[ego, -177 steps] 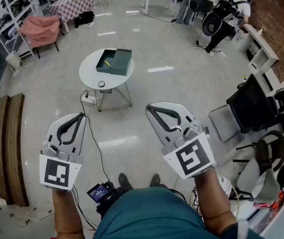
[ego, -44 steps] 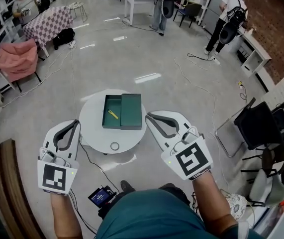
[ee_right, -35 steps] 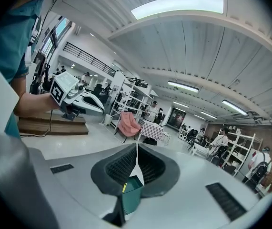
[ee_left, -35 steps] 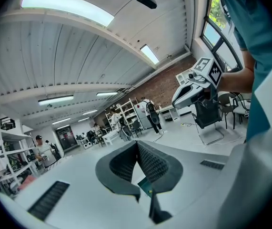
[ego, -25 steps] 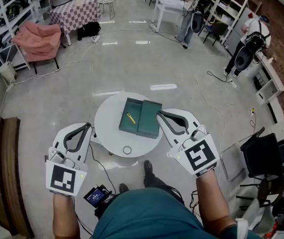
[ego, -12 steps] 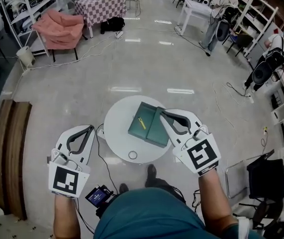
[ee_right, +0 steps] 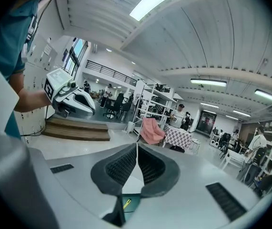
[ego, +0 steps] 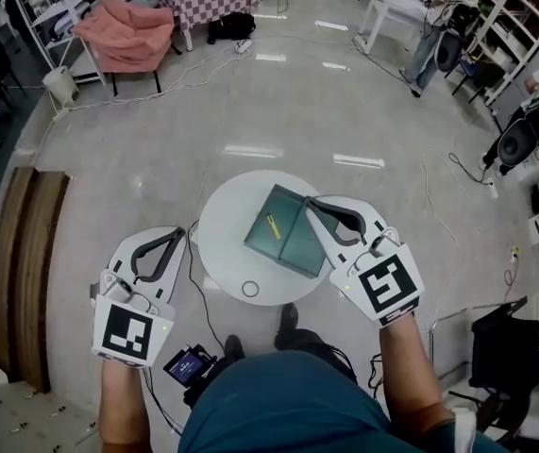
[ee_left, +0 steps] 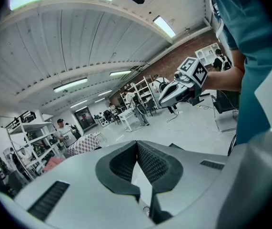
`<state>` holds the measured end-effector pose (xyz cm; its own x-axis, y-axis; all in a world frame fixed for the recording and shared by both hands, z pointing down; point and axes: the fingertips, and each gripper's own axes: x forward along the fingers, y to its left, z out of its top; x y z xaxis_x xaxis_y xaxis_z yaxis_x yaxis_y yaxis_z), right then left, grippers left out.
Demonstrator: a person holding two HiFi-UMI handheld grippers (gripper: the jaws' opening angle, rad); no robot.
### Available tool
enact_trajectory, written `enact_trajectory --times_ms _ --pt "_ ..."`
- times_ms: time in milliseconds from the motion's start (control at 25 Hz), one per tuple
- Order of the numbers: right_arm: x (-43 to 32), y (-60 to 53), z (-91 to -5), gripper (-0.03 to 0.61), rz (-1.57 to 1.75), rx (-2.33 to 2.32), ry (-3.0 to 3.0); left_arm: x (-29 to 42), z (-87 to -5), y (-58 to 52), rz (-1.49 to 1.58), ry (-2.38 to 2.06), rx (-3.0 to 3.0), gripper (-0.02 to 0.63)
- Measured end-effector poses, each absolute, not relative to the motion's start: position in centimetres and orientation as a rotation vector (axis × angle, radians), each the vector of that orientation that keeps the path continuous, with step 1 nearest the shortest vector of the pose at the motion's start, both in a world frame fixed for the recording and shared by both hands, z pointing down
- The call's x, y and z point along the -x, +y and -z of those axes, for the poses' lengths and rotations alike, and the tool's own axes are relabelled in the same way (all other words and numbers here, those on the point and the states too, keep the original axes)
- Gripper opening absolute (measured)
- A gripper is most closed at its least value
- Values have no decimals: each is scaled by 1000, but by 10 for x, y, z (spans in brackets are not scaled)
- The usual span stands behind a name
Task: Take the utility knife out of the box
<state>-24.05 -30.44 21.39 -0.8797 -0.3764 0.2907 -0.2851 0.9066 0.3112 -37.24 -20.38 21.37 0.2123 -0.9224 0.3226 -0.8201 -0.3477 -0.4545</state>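
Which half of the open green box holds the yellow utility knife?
The left half in the head view, farther from the right tool: the utility knife lies in it. The other half, next to that tool, shows no knife.

We hold left gripper [ego: 176, 233] at 8 o'clock, jaws together, empty, tips toward 1 o'clock. Right gripper [ego: 311, 202] at 4 o'clock, jaws together, empty, tips toward 11. Left forearm [ego: 121, 406], right forearm [ego: 411, 374] bare, stretched forward.

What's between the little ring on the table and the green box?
Nothing: only bare white tabletop separates the ring from the green box, as the head view shows.
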Motion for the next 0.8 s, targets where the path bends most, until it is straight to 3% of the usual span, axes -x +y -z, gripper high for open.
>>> enact_trajectory --times_ms 800 --pt "201 -418 -329 38 138 -503 -2680 339 -341 -332 1030 1543 2477 20"
